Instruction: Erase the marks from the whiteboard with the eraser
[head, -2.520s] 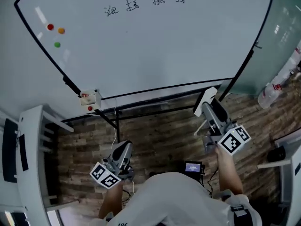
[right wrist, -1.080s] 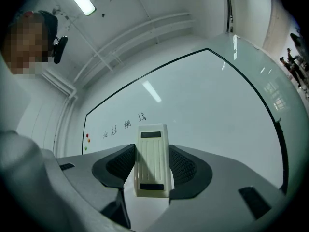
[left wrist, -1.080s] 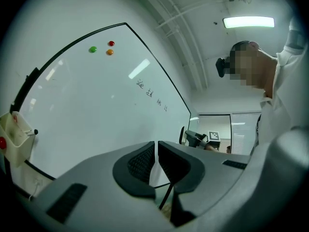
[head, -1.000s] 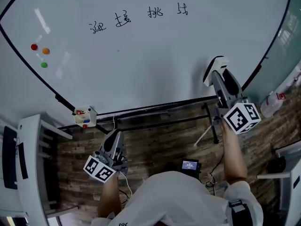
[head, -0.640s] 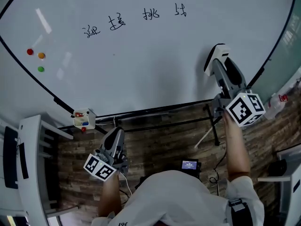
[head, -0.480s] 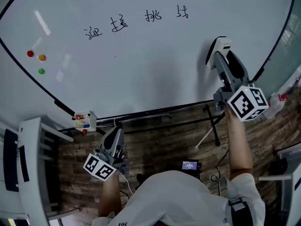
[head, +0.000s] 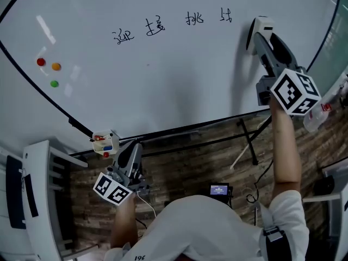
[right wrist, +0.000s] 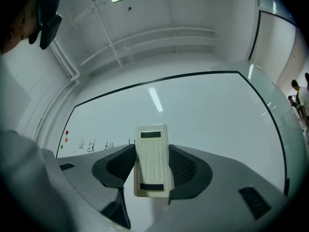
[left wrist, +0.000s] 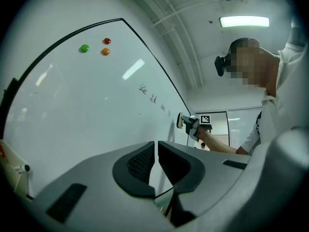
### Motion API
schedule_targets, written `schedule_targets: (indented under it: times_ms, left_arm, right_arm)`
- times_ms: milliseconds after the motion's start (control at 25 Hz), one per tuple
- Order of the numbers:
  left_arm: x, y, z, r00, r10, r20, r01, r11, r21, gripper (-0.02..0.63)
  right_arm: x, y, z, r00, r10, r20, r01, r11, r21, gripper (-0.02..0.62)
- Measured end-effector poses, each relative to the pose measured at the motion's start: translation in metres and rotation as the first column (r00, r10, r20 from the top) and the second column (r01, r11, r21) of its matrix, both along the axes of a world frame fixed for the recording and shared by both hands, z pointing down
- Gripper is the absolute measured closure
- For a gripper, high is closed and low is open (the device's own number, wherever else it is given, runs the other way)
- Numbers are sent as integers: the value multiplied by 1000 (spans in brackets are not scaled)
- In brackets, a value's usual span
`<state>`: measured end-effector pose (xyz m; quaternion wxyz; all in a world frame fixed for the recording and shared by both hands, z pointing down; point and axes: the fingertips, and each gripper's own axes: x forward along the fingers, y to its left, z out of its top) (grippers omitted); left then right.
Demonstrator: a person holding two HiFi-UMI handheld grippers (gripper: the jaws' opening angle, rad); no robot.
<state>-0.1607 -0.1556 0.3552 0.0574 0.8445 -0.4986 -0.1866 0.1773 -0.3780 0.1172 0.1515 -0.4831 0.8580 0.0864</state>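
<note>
A row of dark handwritten marks (head: pixel 173 26) runs across the upper part of the whiteboard (head: pixel 163 80); they show small in the right gripper view as marks (right wrist: pixel 99 145). My right gripper (head: pixel 260 26) is raised against the board just right of the last mark, shut on a cream eraser (right wrist: pixel 152 161), seen from above as the eraser (head: pixel 263 23). My left gripper (head: pixel 132 155) hangs low below the board's bottom edge, shut with nothing between its jaws; in its own view the gripper (left wrist: pixel 156 166) faces the board edge-on.
Three round magnets (head: pixel 48 68), red, orange and green, sit at the board's left. A small marker holder (head: pixel 103 143) hangs at the lower left corner. The board stand's legs (head: pixel 247 140) cross the wood floor. White furniture (head: pixel 38 200) stands left; a spray bottle (head: pixel 315 116) right.
My right gripper has risen with the eraser from below the board's bottom edge up to the height of the writing, beside the last mark. The left gripper has stayed low.
</note>
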Motion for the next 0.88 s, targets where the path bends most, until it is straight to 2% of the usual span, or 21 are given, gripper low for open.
schedule_targets:
  times_ms: [440, 680, 880]
  left_arm:
    - [-21, -5, -9, 1000, 12, 17, -12, 1000, 24, 591]
    - [-26, -5, -11, 1000, 17, 15, -17, 999, 29, 591]
    - [-26, -5, -9, 1000, 24, 10, -24, 999, 28, 591]
  right_arm:
    - [-12, -19, -15, 992, 101, -73, -104, 994, -37, 356]
    - [13, -28, -25, 981, 176, -76, -181, 981, -63, 356]
    - [25, -42, -27, 978, 198, -66, -204, 975, -94, 356]
